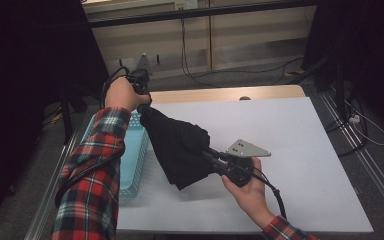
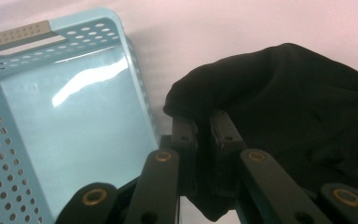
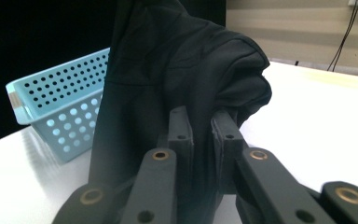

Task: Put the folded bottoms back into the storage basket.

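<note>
A black garment (image 1: pixel 180 147) is hanging in the air above the left part of the white bench (image 1: pixel 305 150), gripped at two places. The left tongs (image 1: pixel 143 106) are pinching its upper far edge, their jaws nearly closed on a fold of cloth, as the left gripper view is showing (image 2: pixel 204 122). The right tongs (image 1: pixel 211 155) are clamping the nearer right edge, jaws likewise almost shut on bunched fabric (image 3: pixel 204 122). Just to the left, a light blue perforated basket (image 1: pixel 130 165) is sitting empty at the bench's left edge, and the garment (image 2: pixel 284 107) is hanging beside its right wall.

The cloth is drooping in a loose bundle between the two grips, so the risk is that the low hem is catching on the basket's rim (image 3: pixel 51 79) and dragging or tipping it. Each grip is biting only a thin fold, so a tug apart could be pulling the fabric free.
</note>
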A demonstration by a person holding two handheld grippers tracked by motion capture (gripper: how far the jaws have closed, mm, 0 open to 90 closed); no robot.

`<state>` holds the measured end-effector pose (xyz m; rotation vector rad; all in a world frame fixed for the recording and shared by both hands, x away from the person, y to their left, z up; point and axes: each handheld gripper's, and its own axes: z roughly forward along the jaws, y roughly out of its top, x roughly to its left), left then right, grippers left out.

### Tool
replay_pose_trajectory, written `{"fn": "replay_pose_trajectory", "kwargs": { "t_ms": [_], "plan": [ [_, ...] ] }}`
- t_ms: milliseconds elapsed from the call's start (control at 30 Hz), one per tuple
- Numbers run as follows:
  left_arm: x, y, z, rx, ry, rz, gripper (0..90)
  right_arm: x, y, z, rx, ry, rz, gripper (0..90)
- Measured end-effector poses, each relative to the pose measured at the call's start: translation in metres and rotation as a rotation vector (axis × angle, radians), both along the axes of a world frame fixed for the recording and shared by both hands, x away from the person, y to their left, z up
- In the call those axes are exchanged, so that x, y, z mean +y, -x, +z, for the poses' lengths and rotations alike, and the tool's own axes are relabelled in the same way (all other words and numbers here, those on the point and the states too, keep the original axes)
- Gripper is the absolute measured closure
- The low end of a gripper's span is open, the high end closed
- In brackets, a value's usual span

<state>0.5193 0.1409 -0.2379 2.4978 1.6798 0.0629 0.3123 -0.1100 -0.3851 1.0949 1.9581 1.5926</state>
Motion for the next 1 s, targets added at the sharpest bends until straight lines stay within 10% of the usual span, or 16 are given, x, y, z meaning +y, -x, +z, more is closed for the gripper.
{"fn": "replay_pose_trajectory", "kwargs": {
  "t_ms": [1000],
  "plan": [
    [0.059,0.004,0.064,-0.062,-0.024,0.090,82.5,0.061,-0.012,0.036,-0.047,-0.074,0.122,81.4]
  ]
}}
